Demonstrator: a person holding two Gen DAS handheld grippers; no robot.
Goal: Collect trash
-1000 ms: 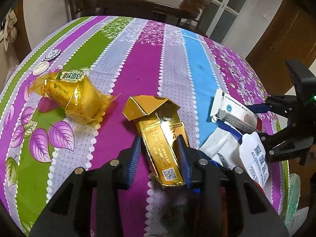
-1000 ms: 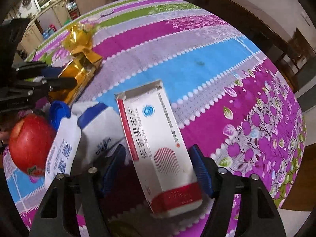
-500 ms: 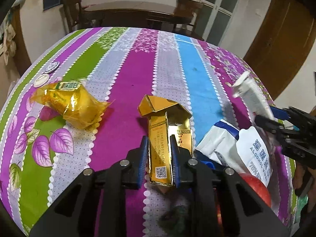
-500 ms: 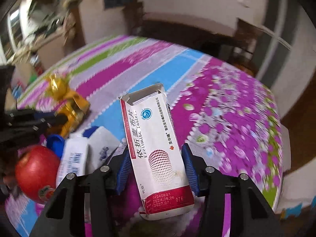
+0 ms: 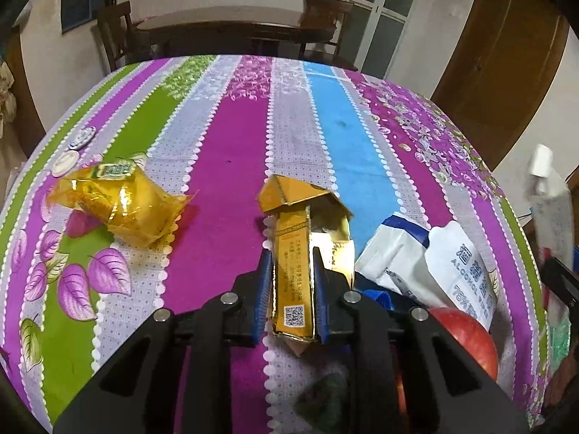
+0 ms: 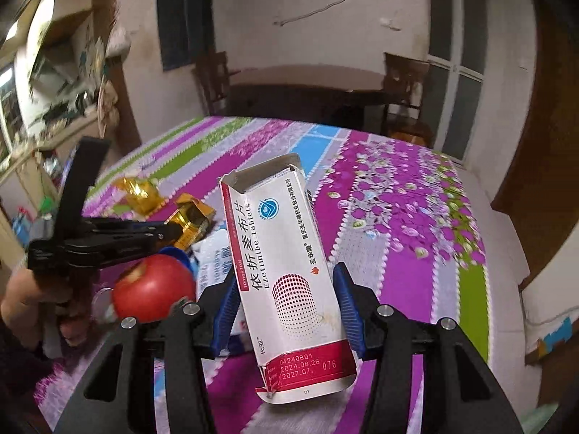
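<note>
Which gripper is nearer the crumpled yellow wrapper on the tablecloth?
Left. The left gripper, shut on the gold box, sits beside the yellow wrapper; the right gripper holds the tablet box farther off.

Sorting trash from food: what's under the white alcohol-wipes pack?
The alcohol-wipes pack overlaps a red apple and a blue cap. Whatever else lies beneath it is covered.

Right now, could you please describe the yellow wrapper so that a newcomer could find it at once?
On the striped tablecloth, look toward its left side, over the green stripe and purple leaves. The yellow wrapper lies there alone, crumpled and see-through with a green label, unlike the stiff gold box beside it.
</note>
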